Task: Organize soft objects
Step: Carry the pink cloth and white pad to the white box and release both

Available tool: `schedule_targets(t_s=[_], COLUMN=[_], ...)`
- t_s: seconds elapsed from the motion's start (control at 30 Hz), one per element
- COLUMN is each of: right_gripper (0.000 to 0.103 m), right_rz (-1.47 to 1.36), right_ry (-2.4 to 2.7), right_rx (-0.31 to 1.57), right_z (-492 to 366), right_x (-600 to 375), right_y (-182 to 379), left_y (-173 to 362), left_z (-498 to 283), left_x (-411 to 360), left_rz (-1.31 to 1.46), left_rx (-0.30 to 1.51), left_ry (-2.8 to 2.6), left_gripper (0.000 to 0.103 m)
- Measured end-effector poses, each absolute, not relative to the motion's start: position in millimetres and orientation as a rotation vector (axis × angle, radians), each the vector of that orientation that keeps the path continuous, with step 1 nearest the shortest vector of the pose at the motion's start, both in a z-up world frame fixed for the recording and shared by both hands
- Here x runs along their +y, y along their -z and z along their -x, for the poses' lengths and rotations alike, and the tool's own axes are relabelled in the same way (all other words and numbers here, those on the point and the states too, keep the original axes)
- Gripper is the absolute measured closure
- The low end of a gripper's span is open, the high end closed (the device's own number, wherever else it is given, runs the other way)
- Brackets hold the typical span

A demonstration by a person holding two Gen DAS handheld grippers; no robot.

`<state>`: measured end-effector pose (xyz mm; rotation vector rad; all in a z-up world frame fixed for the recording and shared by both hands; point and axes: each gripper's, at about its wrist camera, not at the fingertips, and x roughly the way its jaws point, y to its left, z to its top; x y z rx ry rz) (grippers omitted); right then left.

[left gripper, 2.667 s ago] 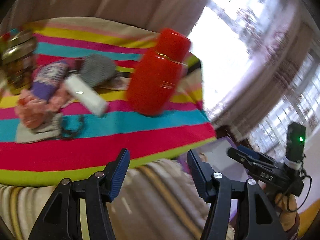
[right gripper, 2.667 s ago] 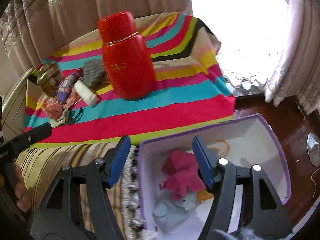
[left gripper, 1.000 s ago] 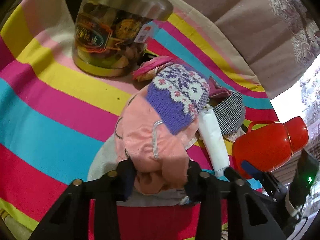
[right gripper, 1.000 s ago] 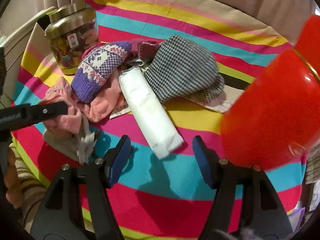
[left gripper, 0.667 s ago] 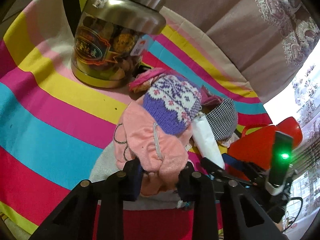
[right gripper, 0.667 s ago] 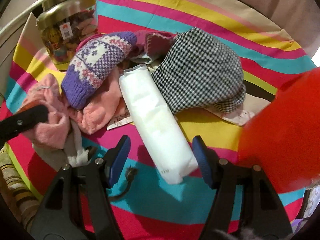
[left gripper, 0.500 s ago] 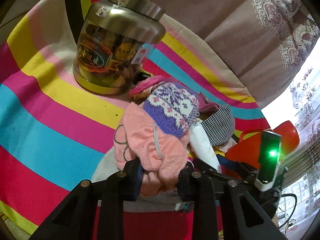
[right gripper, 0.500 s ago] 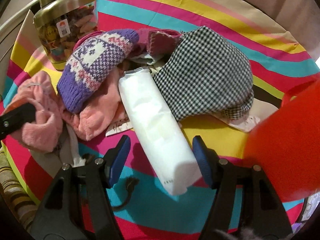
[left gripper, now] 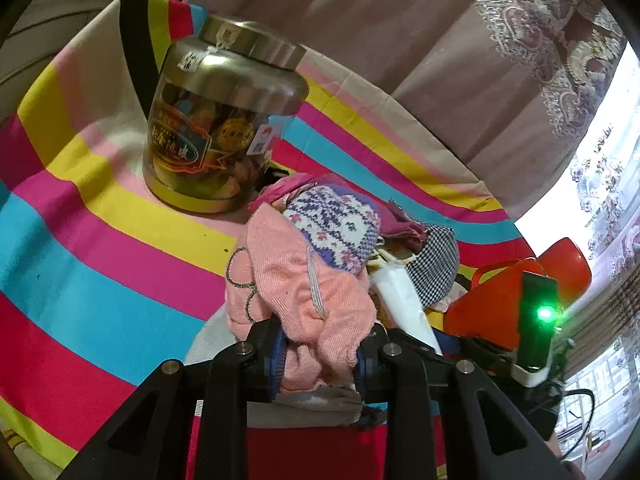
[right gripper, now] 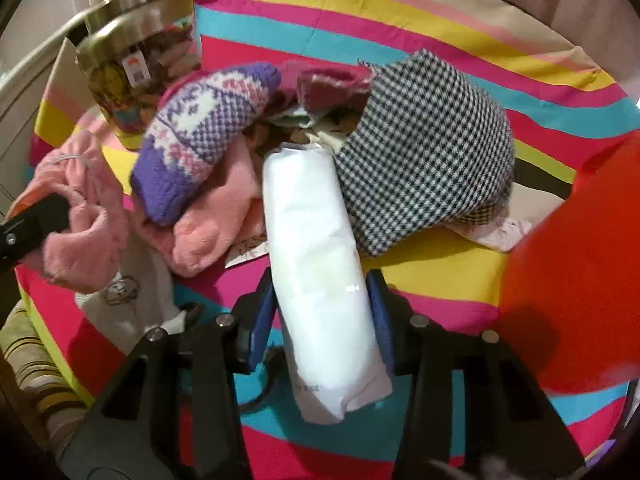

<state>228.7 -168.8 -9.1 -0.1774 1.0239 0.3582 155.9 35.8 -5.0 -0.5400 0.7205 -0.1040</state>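
Here the left tool [left gripper: 320, 354] has its two blue-padded fingers [left gripper: 275, 354] pressed into a bunched pink garment [left gripper: 304, 280], gripping its near end. Just beyond that grip a purple-and-white knitted mitten [left gripper: 334, 226] lies on top of the pink cloth, and farther ahead to the left a lidded snack jar [left gripper: 224, 120] stands upright on the striped cloth [left gripper: 100, 216].

The right tool [right gripper: 320, 316] is closed around a white plastic-wrapped pack [right gripper: 316, 256], one finger touching each side of its lower half. Ahead and to the right of this tool a black-and-white houndstooth hat [right gripper: 428, 156] touches the pack's far end. A red flask [right gripper: 576, 264] fills the right edge.
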Motion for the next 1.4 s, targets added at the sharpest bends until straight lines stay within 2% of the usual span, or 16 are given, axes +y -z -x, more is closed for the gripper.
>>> schedule_targets(t_s=[0.4, 0.8, 1.4], right_gripper=[0.057, 0.057, 0.057], right_rz=[0.100, 0.003, -0.097], right_ry=[-0.354, -0.257, -0.025], right_rx=[0.979, 0.963, 0.942], right_z=[-187, -125, -39], right_x=[-196, -273, -416], right_y=[-29, -54, -71], left_y=[-13, -40, -62], left_z=[-137, -111, -67], left_x=[22, -20, -158], left_rz=[0.488, 0.437, 0.297], left_rx=[0.669, 0.666, 0.752], left_ry=[0.118, 0.221, 0.534], left_gripper=[0.075, 0.075, 0.075])
